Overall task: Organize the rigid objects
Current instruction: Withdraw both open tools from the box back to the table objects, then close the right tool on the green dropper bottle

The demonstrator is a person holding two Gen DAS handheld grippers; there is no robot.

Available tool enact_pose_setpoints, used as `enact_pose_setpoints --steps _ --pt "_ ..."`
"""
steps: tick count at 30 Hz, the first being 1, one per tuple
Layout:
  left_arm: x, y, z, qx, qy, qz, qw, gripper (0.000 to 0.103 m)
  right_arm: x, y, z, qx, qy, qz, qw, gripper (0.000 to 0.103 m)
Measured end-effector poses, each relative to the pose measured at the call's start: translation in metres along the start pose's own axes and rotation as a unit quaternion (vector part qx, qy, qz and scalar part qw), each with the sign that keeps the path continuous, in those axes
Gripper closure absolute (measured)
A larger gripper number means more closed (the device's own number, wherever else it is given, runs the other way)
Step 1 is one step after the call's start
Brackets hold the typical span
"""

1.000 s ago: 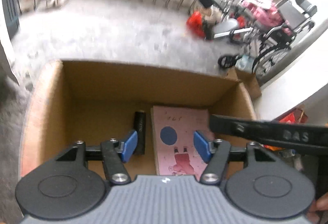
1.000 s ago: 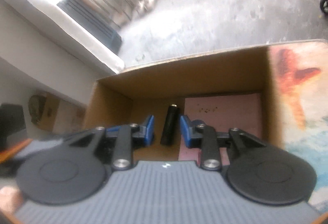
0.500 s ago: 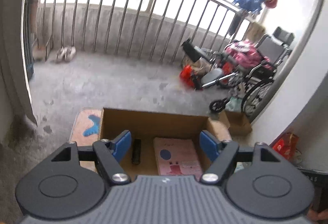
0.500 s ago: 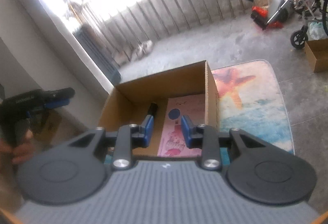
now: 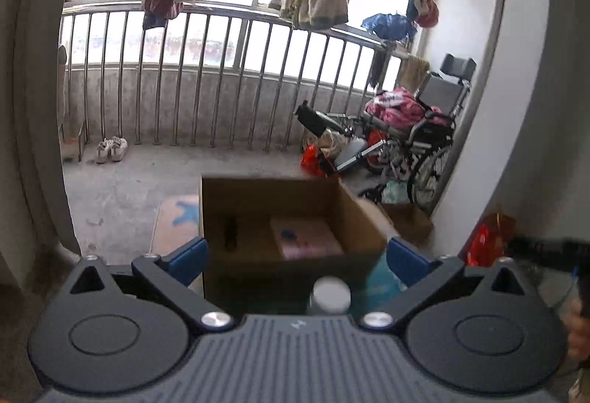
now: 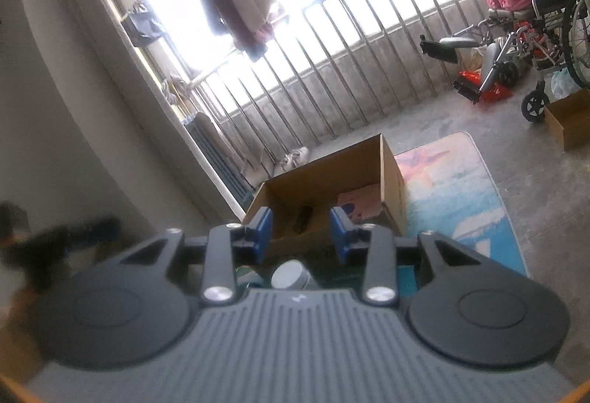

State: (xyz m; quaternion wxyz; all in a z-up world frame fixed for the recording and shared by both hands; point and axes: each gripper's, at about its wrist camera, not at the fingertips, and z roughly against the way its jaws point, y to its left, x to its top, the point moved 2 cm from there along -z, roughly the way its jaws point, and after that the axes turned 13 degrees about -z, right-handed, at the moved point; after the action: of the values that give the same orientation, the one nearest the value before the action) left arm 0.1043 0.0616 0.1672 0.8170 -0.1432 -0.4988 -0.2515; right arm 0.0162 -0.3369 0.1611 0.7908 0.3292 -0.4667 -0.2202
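An open cardboard box (image 5: 280,204) (image 6: 391,178) stands on the floor ahead of both grippers. A black cylinder (image 5: 231,232) (image 6: 302,218) and a pink book (image 5: 308,237) (image 6: 363,203) lie inside it. My left gripper (image 5: 298,259) is well back from the box, its jaws opening wide with nothing between them. My right gripper (image 6: 301,237) is also back from the box, jaws opening a little around a narrow empty gap. A round white cap (image 5: 330,294) (image 6: 291,274) shows just below each gripper's fingers, blurred.
A colourful rug (image 6: 453,196) lies right of the box. A wheelchair (image 5: 424,134), red bags and a small cardboard box (image 6: 568,122) crowd the far right. White shoes (image 5: 111,148) sit by the railing. The other gripper shows blurred at each view's edge.
Both grippers have drawn back and up from over the box, which now looks small and far. The left jaws have spread much wider. The right jaws have parted slightly.
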Motion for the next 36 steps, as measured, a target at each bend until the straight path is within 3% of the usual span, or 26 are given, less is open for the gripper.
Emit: enact_pose_setpoints --steps 6,12,18,28,33,36 --pt "-0.077 -0.034 -0.023 -0.015 0.004 -0.027 0.9995 0.000 -0.062 -0.002 -0.018 -0.004 0.047 0.001 0.999 0.063" --pt "-0.119 -0.064 -0.056 -0.047 0.031 -0.048 0.9973 0.001 -0.108 -0.004 -0.068 -0.016 0.122 -0.002 0.992 0.063" --pt "-0.144 -0.083 -0.075 -0.053 0.065 -0.097 0.9918 0.001 -0.124 -0.009 -0.092 -0.036 0.150 -0.011 0.988 0.063" --pt "-0.175 -0.091 -0.108 -0.033 0.131 -0.118 0.9838 0.019 -0.138 -0.026 -0.165 -0.043 0.237 -0.018 0.970 0.065" --pt "-0.176 -0.095 -0.123 -0.037 0.139 -0.122 0.9821 0.027 -0.145 -0.028 -0.192 -0.046 0.264 -0.010 0.963 0.075" --pt "-0.171 -0.096 -0.132 -0.036 0.133 -0.126 0.9824 0.031 -0.140 -0.036 -0.200 -0.060 0.253 -0.015 0.966 0.078"
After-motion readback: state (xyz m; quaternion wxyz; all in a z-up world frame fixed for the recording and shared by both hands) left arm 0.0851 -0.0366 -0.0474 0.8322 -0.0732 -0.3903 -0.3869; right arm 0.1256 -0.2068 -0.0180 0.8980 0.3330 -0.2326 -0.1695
